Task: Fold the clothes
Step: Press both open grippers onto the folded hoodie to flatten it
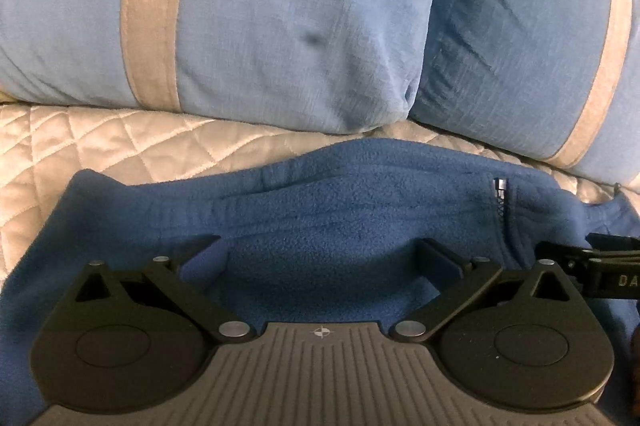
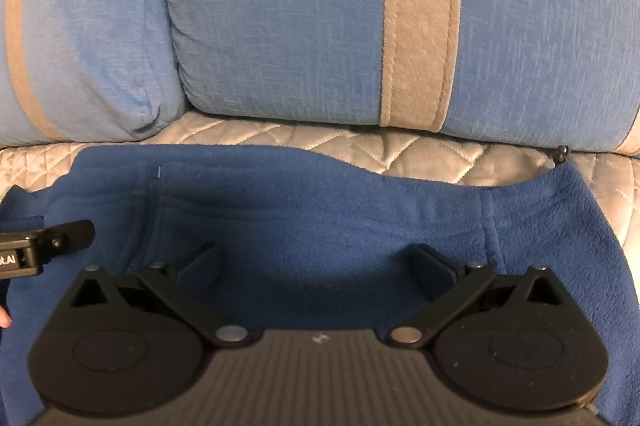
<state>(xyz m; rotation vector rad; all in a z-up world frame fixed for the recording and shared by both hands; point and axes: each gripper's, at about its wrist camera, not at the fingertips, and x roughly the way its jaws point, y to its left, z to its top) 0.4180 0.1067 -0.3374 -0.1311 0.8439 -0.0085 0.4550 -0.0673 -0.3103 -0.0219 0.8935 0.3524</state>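
Your left gripper [image 1: 322,258] is hanging jaws spread wide over the blue fleece garment [image 1: 340,210], clamping nothing. Your right gripper [image 2: 318,262] is doing likewise beside it. That garment is lying on the quilted cover [image 1: 100,138], below two blue pillows [image 1: 260,6].

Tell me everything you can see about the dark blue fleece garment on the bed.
The fleece garment is dark blue, with a soft, fuzzy surface. It lies spread and mostly flat on a pale quilted bedcover, in front of two light blue pillows with beige stripes. A short zipper with a metal pull is visible near its far edge, which curves and shows sewn seams. Light wrinkles cross the cloth. The left gripper and right gripper are both open over it; neither pinches the cloth.
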